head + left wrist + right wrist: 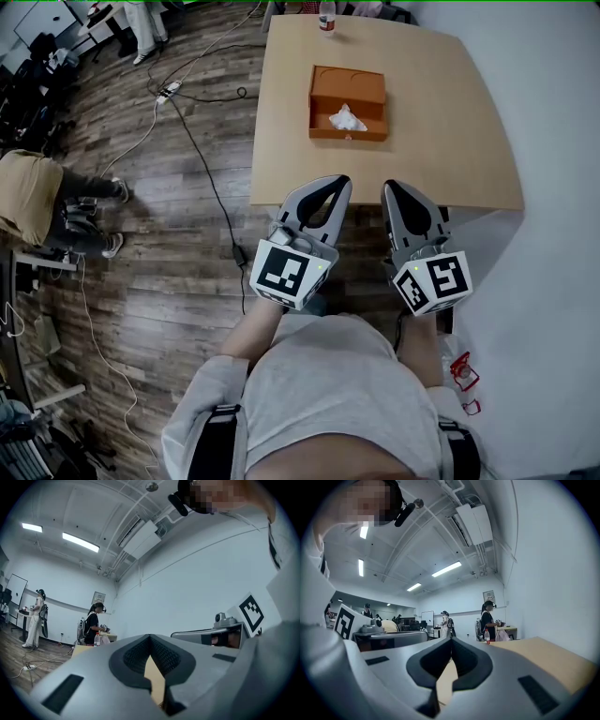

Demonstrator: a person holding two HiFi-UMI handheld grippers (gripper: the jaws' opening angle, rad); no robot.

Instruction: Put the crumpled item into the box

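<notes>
Left gripper (341,184) hung over the near edge of the table (450,122), its tips reaching just over that edge. In the left gripper view its jaws were pressed together at the tips, with nothing between them; only the tabletop showed through the gap lower down. Right gripper (390,187) was level with it at the same near edge, a little to the right, the two close side by side but apart. Its jaws also met at the tips and held nothing. Both marker cubes pointed back toward the person's torso, off the table.

The box (322,86), orange and open at the top, sat on the table past its middle, well apart from both grippers. The crumpled item (348,119), white, lay inside the box, in the half nearer the grippers and toward the right wall.

A bottle (326,17) stood upright at the far edge of the table. Left of the table, a black cable (202,161) ran across the wood floor, with a power strip (170,90) near the table's far left corner. Farther left of the table, a person (28,192) in a tan top was crouched or seated.
</notes>
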